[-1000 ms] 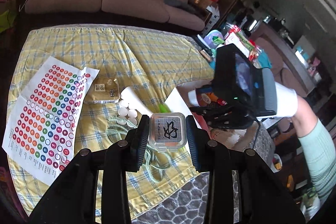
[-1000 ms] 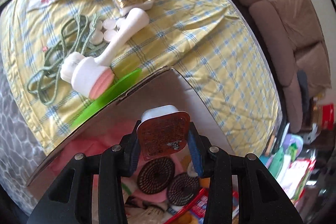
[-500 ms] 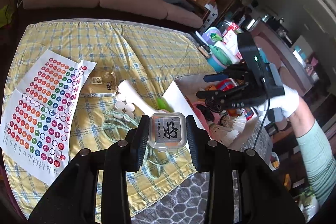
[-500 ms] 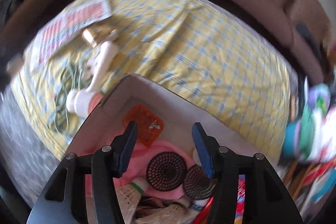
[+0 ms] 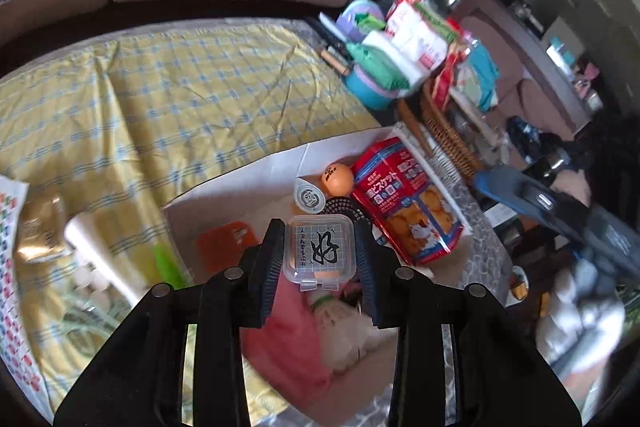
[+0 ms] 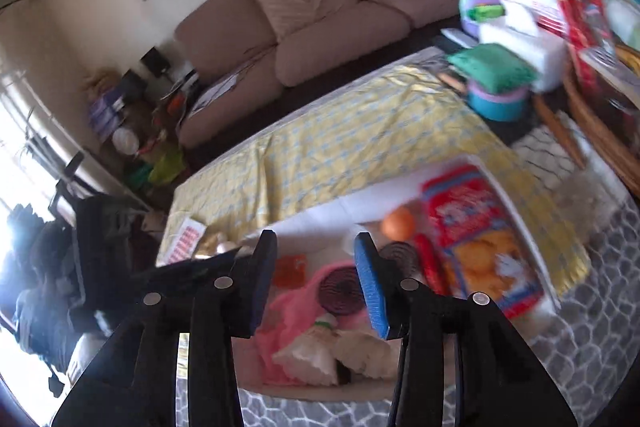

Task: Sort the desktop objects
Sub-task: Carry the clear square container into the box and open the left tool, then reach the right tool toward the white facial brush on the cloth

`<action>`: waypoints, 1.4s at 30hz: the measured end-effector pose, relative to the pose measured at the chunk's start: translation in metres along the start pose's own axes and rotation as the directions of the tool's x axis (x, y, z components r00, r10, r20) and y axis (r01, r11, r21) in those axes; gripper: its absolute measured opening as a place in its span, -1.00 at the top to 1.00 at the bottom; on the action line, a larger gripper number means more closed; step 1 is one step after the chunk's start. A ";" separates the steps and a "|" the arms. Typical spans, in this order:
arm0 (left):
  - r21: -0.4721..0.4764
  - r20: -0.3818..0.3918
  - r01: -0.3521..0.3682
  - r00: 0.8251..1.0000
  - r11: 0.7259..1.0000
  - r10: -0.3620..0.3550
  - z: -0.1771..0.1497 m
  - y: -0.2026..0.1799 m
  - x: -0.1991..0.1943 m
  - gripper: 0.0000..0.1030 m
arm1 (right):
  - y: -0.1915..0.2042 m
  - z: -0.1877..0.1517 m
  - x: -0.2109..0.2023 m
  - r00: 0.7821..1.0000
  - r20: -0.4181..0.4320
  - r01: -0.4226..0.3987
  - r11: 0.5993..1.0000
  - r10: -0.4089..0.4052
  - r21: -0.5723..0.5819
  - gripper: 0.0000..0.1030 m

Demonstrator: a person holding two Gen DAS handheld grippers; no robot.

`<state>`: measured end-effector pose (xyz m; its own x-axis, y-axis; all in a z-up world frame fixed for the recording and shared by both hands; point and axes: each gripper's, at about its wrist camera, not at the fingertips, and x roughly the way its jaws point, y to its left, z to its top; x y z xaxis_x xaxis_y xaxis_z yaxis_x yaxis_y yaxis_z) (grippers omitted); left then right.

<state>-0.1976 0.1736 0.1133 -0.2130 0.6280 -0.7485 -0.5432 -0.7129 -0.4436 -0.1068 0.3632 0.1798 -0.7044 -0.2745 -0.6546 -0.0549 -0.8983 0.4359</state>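
My left gripper is shut on a small clear plastic case with black writing on its lid, held above the white cardboard box. Inside the box lie an orange packet, an orange ball, a red biscuit bag, a pink cloth and shuttlecocks. My right gripper is open with nothing between its fingers, pulled back above the box's near side. Its blue-padded fingers show at the right of the left wrist view.
On the yellow checked cloth left of the box lie a white-handled brush, a gold packet, green cord and a sticker sheet. A wicker basket, bags and a teal bowl crowd the right.
The right gripper opened, dropped the orange packet into the box and pulled back. The left gripper carried the clear case rightwards from over the cloth to above the box.
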 end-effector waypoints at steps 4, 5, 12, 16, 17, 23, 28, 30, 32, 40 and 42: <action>0.034 -0.064 -0.123 0.990 0.992 0.125 0.012 -0.008 0.043 0.37 | -0.019 -0.007 -0.004 0.999 -0.016 0.038 0.999 -0.038 -0.022 0.18; 0.035 -0.072 -0.141 0.987 0.989 0.143 0.013 -0.007 0.050 0.37 | -0.023 -0.007 -0.004 0.999 -0.016 0.033 0.999 -0.033 -0.014 0.18; 0.040 -0.136 -0.245 0.959 0.969 0.249 0.011 -0.001 0.086 0.37 | -0.038 -0.010 0.000 0.999 -0.039 -0.002 1.000 0.002 -0.018 0.18; 0.052 -0.153 -0.301 0.940 0.952 0.305 0.011 -0.001 0.092 0.37 | -0.042 -0.013 0.000 0.999 -0.044 0.002 1.000 -0.003 -0.029 0.18; 0.052 -0.161 -0.308 0.936 0.950 0.313 0.011 -0.001 0.094 0.37 | -0.044 -0.013 0.000 0.999 -0.045 0.000 1.000 -0.001 -0.027 0.18; 0.009 -0.173 -0.344 0.924 0.939 0.340 0.011 0.007 0.093 0.21 | -0.049 -0.014 -0.009 1.000 -0.031 0.003 1.000 -0.004 -0.026 0.18; 0.024 -0.164 -0.358 0.920 0.934 0.357 0.014 0.004 0.081 0.13 | -0.044 -0.014 -0.013 1.000 -0.021 -0.014 0.999 0.013 -0.040 0.18; 0.027 -0.154 -0.359 0.921 0.933 0.359 0.016 0.002 0.074 0.13 | -0.042 -0.014 -0.012 1.000 -0.026 -0.018 0.999 0.017 -0.044 0.18; 0.025 -0.131 -0.343 0.930 0.939 0.343 0.018 0.001 0.060 0.13 | -0.039 -0.014 -0.010 0.999 -0.029 -0.023 0.998 0.021 -0.056 0.18; 0.063 0.067 -0.294 0.955 0.954 0.290 -0.025 -0.003 -0.051 -0.86 | 0.000 -0.021 -0.008 0.996 -0.041 -0.083 0.978 0.076 -0.193 0.02; 0.045 0.096 -0.289 0.954 0.956 0.284 -0.043 0.007 -0.075 -1.00 | 0.013 -0.026 -0.003 0.994 -0.052 -0.102 0.971 0.093 -0.214 -0.06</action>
<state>-0.1503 0.1077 0.1448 -0.4354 0.4270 -0.7925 -0.4944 -0.8491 -0.1859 -0.0869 0.3433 0.1711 -0.6687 -0.3744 -0.6424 0.1703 -0.9181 0.3578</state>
